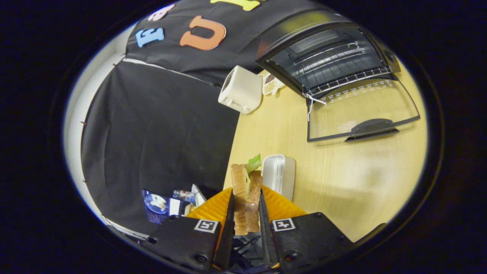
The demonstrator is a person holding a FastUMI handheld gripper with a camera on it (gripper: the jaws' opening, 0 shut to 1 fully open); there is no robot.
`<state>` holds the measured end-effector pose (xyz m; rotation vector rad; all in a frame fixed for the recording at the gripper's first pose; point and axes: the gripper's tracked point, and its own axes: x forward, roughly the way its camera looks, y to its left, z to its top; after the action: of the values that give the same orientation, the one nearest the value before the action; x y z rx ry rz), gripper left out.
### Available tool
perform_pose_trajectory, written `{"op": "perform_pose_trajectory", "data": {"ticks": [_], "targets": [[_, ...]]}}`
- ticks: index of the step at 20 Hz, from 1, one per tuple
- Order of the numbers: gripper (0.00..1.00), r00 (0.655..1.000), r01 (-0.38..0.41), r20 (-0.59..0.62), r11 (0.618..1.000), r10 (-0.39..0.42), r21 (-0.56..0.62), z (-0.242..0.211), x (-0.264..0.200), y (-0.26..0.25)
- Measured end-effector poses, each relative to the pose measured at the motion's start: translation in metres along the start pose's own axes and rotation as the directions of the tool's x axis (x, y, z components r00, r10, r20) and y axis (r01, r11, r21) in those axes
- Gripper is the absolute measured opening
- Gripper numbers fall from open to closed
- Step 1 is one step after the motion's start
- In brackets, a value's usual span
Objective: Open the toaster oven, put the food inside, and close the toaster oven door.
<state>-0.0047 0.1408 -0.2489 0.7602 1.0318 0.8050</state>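
The fingers (246, 220) are clamped on a sandwich (246, 198), one pressing each bread slice, with green lettuce poking out of its far end. Under it lies an orange plate (283, 205), and just beyond that a small white tray (279, 173) rests on the pale wooden surface (342, 175). Farther off, a white toaster (240, 90) stands near the surface's edge, with a small patterned item (271, 83) beside it. Black cloth walls the booth. The toaster oven (327, 57) stands well beyond the fingers, its glass door (361, 110) folded down flat, its wire rack (342, 76) showing inside. Nothing lies between sandwich and oven.
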Motion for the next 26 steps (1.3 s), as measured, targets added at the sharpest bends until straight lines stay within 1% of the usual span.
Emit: {"op": "perform_pose_trajectory", "data": {"ticks": [3, 5, 9, 11, 13, 15, 18, 20, 21, 22, 24, 25, 26], "targets": [[0.38, 0.993, -0.056, 0.112, 0.995, 0.047, 0.081, 0.035, -0.021, -0.005], [0.37, 0.974, -0.1, 0.217, 0.985, 0.068, 0.14, 0.061, -0.036, -0.015], [0.37, 0.919, -0.146, 0.391, 0.97, 0.06, 0.194, 0.109, -0.053, -0.052], [0.37, 0.89, -0.184, 0.454, 0.948, 0.049, 0.258, 0.126, -0.057, -0.071], [0.37, 0.846, -0.216, 0.532, 0.929, 0.025, 0.301, 0.148, -0.058, -0.093], [0.37, 0.805, -0.229, 0.593, 0.922, -0.001, 0.313, 0.171, -0.05, -0.111], [0.37, 0.756, -0.257, 0.654, 0.909, -0.021, 0.326, 0.207, -0.04, -0.127], [0.37, 0.745, -0.236, 0.665, 0.916, -0.043, 0.324, 0.226, -0.025, -0.14], [0.37, 0.732, -0.218, 0.678, 0.923, -0.059, 0.316, 0.234, -0.019, -0.144], [0.37, 0.723, -0.214, 0.689, 0.931, -0.053, 0.297, 0.242, -0.011, -0.144], [0.37, 0.741, -0.207, 0.671, 0.944, -0.021, 0.258, 0.248, 0.003, -0.143], [0.37, 0.721, -0.209, 0.692, 0.945, -0.024, 0.25, 0.257, 0.002, -0.144], [0.37, 0.721, -0.198, 0.692, 0.95, -0.026, 0.242, 0.26, 0.003, -0.148]]}}
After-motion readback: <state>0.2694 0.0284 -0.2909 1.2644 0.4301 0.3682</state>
